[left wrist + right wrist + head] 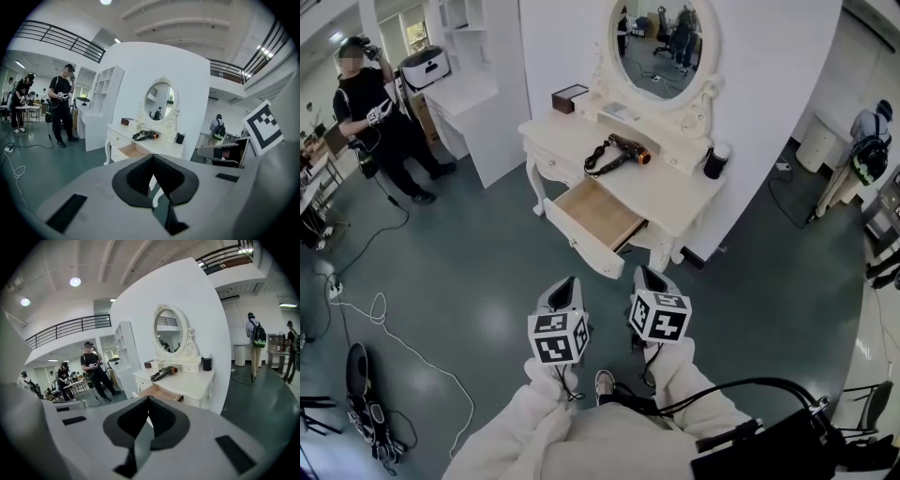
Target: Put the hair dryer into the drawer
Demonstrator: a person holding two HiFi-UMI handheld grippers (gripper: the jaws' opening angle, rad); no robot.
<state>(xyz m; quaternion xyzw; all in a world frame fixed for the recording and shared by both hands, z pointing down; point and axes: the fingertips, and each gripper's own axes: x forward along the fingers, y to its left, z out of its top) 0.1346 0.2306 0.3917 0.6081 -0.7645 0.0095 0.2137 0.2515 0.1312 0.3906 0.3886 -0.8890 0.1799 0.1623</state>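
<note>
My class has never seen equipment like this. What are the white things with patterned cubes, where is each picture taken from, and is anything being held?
There is no robot here. A person carries a two-jaw gripper in each hand, the left gripper and the right gripper. The patterned cubes are part of the grippers. One picture comes from a camera on the person's head, looking steeply down. The other two come from cameras riding on the grippers, looking along their jaws. Both grippers are shut and hold nothing. Ahead, a hair dryer lies on a white dressing table, whose drawer stands open.
</note>
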